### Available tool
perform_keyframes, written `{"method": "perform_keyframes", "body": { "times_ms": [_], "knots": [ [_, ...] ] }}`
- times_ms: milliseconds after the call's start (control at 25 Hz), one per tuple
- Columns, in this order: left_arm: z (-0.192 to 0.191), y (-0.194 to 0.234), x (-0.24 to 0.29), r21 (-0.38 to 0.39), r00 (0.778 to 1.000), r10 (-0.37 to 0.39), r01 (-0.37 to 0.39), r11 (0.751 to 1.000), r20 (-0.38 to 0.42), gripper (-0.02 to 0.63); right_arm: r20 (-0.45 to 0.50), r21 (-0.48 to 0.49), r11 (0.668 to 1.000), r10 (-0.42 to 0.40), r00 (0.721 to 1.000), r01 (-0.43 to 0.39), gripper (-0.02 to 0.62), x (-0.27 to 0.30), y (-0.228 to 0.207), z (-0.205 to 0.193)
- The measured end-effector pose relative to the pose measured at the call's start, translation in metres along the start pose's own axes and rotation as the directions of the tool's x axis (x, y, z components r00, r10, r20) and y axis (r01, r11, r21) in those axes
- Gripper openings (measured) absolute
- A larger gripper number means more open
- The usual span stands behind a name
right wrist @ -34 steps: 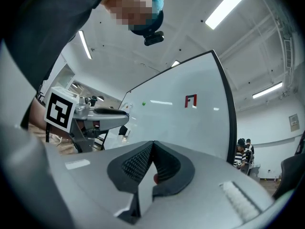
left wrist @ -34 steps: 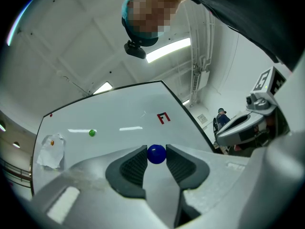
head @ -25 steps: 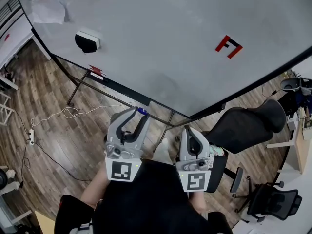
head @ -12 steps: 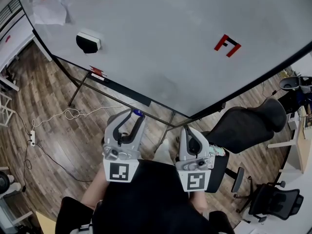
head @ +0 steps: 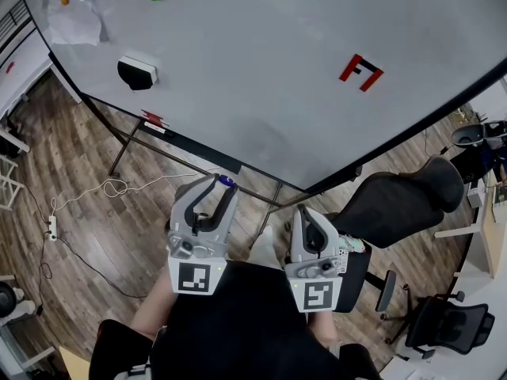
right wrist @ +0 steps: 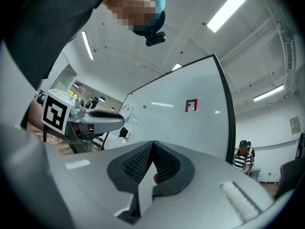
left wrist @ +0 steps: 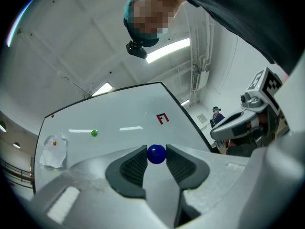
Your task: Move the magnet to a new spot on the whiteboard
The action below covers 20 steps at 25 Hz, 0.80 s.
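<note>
Head view: magnet [head: 226,181] beside edge of whiteboard [head: 261,70]

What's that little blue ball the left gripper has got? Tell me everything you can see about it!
It is a small, round, shiny dark-blue magnet, smooth like plastic. It sits pinched at the very tips of the left gripper, with ribbed black pads pressing on it from both sides. Nothing else touches it. It is held in the air in front of the whiteboard, near the board's lower edge, not stuck on it.
</note>
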<state>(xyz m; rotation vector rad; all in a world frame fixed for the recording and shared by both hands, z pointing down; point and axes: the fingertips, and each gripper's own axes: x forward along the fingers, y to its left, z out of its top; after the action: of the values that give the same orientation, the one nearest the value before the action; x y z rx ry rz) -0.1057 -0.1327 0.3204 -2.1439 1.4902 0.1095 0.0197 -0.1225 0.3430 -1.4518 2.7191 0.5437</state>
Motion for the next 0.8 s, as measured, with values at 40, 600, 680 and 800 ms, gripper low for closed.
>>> {"method": "perform_keyframes", "body": {
  "times_ms": [40,600,680,800],
  "knots": [
    [0.0,-0.001,0.002,0.0,1.0,-0.005,0.005,1.0,-0.002,0.129,-0.002,0.002,1.0,-0.003,1.0,0.003,-0.002,0.0,-0.002,-0.001],
    [0.0,-0.007,0.028,0.01,0.999,-0.035,0.035,0.999,0.021,0.129,-0.015,0.012,0.999,-0.039,0.999,0.039,-0.002,0.001,-0.023,-0.01],
    [-0.001,-0.005,0.033,0.011,0.999,-0.036,0.036,0.999,0.024,0.129,-0.013,0.011,0.999,-0.043,0.999,0.043,-0.002,0.003,-0.024,-0.01],
    [-0.003,-0.005,0.038,0.006,0.999,-0.039,0.039,0.999,0.028,0.129,-0.014,0.005,0.999,-0.048,0.999,0.048,-0.002,0.004,-0.026,-0.011]
  ]
}}
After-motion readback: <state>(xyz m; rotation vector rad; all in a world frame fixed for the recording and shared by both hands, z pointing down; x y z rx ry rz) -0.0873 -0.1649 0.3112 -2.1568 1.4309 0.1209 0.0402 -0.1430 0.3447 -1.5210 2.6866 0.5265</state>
